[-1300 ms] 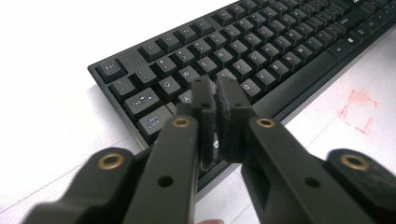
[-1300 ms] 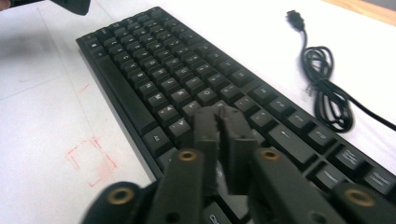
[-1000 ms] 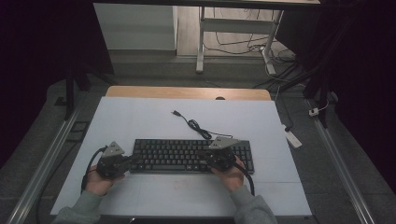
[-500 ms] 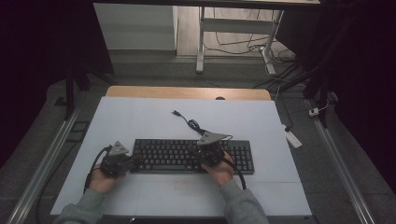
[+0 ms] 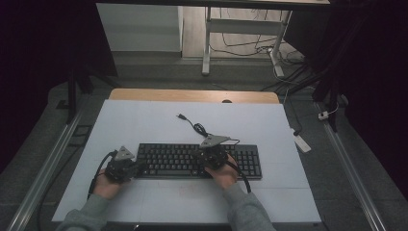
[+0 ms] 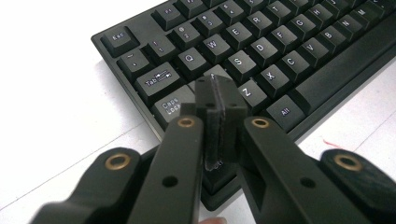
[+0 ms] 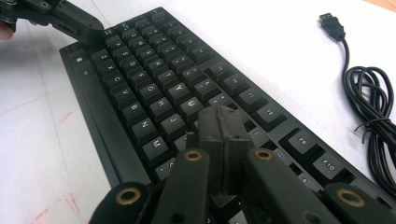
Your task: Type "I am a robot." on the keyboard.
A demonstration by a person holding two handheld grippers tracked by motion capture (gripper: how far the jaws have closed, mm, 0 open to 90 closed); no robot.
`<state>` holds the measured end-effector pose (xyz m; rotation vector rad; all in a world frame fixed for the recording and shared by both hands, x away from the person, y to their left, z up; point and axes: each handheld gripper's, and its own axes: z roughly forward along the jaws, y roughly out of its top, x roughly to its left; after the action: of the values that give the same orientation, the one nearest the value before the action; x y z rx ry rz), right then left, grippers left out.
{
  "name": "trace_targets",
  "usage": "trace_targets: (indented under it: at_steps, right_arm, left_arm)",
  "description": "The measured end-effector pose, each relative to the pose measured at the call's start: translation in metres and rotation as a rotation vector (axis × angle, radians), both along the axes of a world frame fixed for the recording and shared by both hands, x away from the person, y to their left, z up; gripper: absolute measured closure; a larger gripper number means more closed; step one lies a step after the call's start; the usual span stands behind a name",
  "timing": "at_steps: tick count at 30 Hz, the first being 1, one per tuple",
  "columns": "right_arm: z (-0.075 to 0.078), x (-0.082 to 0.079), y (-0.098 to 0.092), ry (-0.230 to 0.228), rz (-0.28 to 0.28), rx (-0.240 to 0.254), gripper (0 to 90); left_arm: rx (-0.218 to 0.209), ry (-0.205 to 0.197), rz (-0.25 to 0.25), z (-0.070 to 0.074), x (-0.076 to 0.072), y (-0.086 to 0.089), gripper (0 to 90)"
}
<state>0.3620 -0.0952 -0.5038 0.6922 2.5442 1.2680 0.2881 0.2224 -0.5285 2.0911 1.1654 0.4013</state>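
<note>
The keyboard (image 5: 199,161) lies across the near middle of the table (image 5: 144,120). Both grippers are pressed together, holding nothing — the left gripper (image 6: 215,95) over A, the right gripper (image 7: 223,123) near K. To type cleanly, tap straight down on one key, tips centred.

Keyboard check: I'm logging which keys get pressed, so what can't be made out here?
- Left tool, left gripper view: shut tip covers the key right of Caps Lock; contact unclear.
- Right tool, right gripper view: tip hides the keys past J; which is pressed unclear.
- Keyboard, high view: legends too small.
- Cable: cut off by the edge.
</note>
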Motion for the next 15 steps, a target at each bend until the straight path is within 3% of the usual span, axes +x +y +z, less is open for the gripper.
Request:
trace_targets:
  at_steps: [15]
  right_arm:
    - [-0.009,0.009,0.018,0.021,0.008,-0.021,89.1]
  left_arm:
    - [0.000,0.000,-0.005,-0.001,0.000,0.000,87.9]
